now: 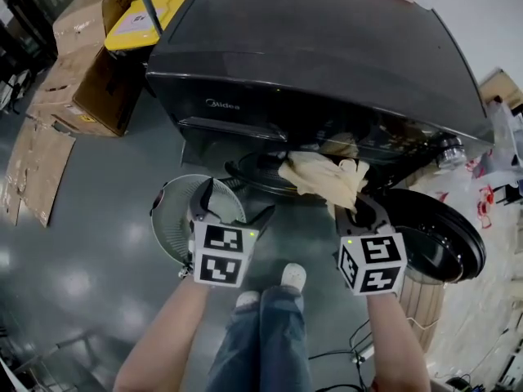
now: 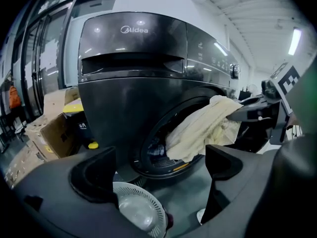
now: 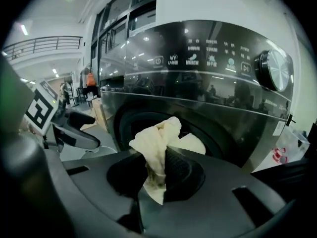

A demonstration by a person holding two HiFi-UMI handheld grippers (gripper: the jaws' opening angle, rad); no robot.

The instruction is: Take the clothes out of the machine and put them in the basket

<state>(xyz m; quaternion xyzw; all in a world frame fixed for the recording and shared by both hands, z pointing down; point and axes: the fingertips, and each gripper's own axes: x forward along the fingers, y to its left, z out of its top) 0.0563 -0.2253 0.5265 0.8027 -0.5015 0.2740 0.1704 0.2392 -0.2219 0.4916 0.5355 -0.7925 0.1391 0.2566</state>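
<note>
A cream cloth (image 1: 320,178) hangs out of the round opening of the dark grey washing machine (image 1: 327,47). My right gripper (image 1: 358,209) is shut on the cloth's near end, and in the right gripper view the cloth (image 3: 157,143) is pinched between the jaws of this gripper (image 3: 157,175). The cloth (image 2: 205,128) trails back into the drum, where a darker garment (image 2: 157,148) lies. My left gripper (image 1: 237,198) stands open with nothing in it, just above the round white basket (image 1: 173,215) on the floor. In the left gripper view the basket (image 2: 138,209) sits below the open gripper (image 2: 158,170).
The machine's round door (image 1: 445,235) stands open at the right, beside my right gripper. Cardboard boxes (image 1: 86,76) and a yellow lid (image 1: 151,15) lie at the left of the machine. The person's legs and shoes (image 1: 270,296) are between the two grippers.
</note>
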